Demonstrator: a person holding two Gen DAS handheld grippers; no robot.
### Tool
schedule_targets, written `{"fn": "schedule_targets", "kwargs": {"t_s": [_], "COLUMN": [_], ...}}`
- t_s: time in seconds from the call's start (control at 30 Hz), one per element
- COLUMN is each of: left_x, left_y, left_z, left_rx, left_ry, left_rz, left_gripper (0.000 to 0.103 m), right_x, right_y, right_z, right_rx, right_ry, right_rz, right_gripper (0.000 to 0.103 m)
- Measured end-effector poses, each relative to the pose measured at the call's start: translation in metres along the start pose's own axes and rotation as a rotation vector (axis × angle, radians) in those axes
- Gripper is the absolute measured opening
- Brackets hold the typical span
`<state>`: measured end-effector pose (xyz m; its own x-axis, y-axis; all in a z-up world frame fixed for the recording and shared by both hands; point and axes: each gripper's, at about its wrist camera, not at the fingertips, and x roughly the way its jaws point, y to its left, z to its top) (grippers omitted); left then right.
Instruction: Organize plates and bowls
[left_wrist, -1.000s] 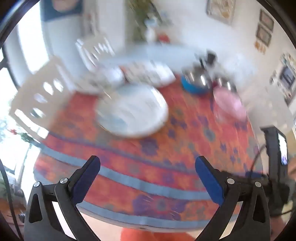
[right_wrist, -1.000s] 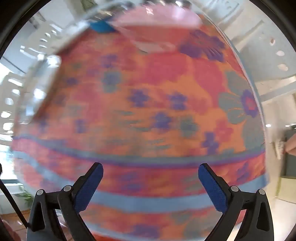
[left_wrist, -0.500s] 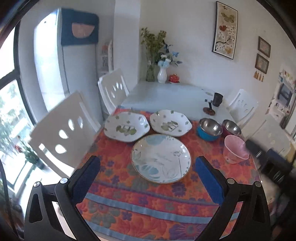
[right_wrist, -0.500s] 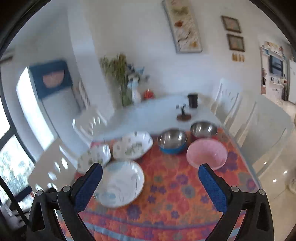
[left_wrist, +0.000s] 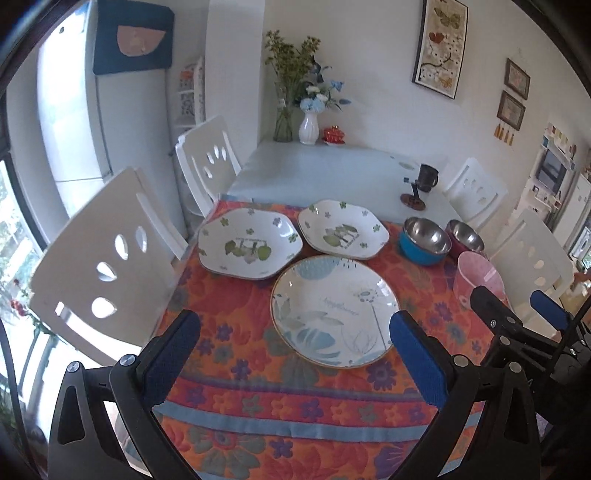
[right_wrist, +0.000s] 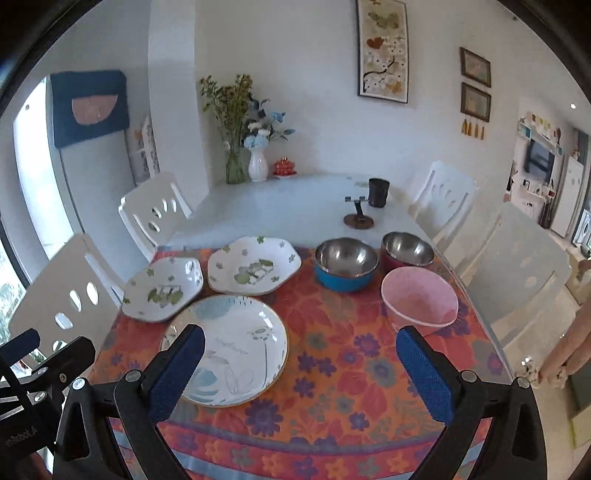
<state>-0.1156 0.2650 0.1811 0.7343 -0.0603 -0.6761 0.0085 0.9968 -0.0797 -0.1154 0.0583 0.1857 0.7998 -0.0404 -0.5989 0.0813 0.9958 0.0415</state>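
Blue-padded, both your tongs, left tongs (left_wrist: 293, 345) and right tongs (right_wrist: 299, 363), hang apart, empty; round plate (left_wrist: 334, 310) at twelve o'clock, likely first.

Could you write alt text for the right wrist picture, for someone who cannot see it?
The open right tool hovers over a floral orange tablecloth holding a round blue-leaf plate, two green-leaf dishes, a blue steel bowl, a red steel bowl and a pink bowl. White chairs and flower vases stand behind.

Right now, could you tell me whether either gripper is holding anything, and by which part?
Nothing is held: the left gripper and right gripper are both open above the tablecloth.
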Motion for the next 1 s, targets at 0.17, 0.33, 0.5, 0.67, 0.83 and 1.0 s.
{"fn": "schedule_targets", "kwargs": {"t_s": [0.17, 0.33, 0.5, 0.67, 0.83, 1.0], "left_x": [0.008, 0.014, 0.018, 0.019, 0.018, 0.019], "left_y": [0.01, 0.013, 0.013, 0.013, 0.009, 0.005], "left_z": [0.004, 0.004, 0.006, 0.008, 0.011, 0.011], "left_rx": [-0.006, 0.003, 0.0, -0.001, 0.001, 0.009], "left_ry": [0.026, 0.049, 0.063, 0.071, 0.064, 0.065], "left_rz": [-0.012, -0.015, -0.022, -0.027, -0.027, -0.025], "left_gripper": [0.103, 0.103, 0.103, 0.103, 0.103, 0.103], "right_x": [0.01, 0.017, 0.025, 0.028, 0.029, 0.031], "right_y": [0.007, 0.011, 0.012, 0.01, 0.009, 0.004], "right_z": [-0.006, -0.01, -0.012, -0.012, -0.012, -0.012], "right_rx": [0.002, -0.005, -0.005, -0.007, -0.003, -0.002], "right_ry": [0.029, 0.05, 0.087, 0.106, 0.115, 0.125], "right_rz": [0.011, 0.004, 0.007, 0.001, 0.003, -0.003], "right_gripper": [0.103, 0.103, 0.103, 0.103, 0.103, 0.103]}}
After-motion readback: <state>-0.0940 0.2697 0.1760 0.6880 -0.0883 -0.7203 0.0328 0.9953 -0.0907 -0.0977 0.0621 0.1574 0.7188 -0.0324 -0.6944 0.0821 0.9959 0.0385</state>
